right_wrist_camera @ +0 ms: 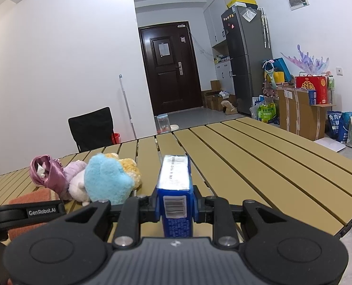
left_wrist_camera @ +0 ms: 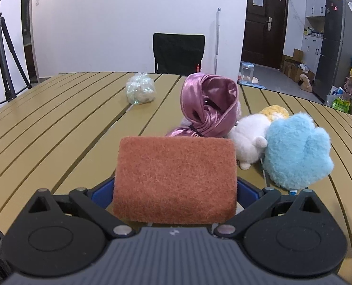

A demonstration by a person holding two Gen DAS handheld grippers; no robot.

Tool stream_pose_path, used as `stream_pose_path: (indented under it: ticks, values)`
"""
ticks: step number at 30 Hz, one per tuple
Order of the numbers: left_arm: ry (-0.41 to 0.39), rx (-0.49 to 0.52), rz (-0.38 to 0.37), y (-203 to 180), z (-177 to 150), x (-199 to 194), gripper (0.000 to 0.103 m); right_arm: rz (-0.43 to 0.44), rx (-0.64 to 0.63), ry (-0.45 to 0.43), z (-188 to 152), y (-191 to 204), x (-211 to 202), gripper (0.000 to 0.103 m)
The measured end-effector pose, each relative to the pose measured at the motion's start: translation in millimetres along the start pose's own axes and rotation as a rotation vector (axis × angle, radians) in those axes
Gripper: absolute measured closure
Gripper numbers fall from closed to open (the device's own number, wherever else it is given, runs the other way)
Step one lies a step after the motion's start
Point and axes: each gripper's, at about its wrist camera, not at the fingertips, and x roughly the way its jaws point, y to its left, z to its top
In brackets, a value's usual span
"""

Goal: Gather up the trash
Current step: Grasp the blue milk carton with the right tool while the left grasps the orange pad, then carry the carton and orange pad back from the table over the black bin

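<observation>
Slatted tan tabletop point(left_wrist_camera: 57, 123) was seen stretching wide and bare toward its far edge. At lower centre of each view something was pinched — a coarse orange scouring pad point(left_wrist_camera: 174, 178) by the left gripper point(left_wrist_camera: 174, 190), a smooth blue carton point(right_wrist_camera: 174, 190) by the right gripper point(right_wrist_camera: 174, 204). Fluffy plush toys point(left_wrist_camera: 294, 152) and a crumpled clear bag point(left_wrist_camera: 140, 91) were seen beyond.

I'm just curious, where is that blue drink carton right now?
The blue drink carton is clamped in the right gripper, held above the slatted table, just right of the blue plush toy in the right wrist view.
</observation>
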Motion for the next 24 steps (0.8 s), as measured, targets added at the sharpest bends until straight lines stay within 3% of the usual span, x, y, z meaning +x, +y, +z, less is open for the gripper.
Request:
stream_pose_path:
  ticks: [11,24]
  values:
    - [-0.061,0.031,-0.007,6,1,-18,0.005,0.016,-0.007,-0.001,2,0,-5,0.08]
    - [-0.115,0.015,-0.104,35,-2,-63,0.005,0.06,-0.028,-0.017,-3,14,-28,0.08]
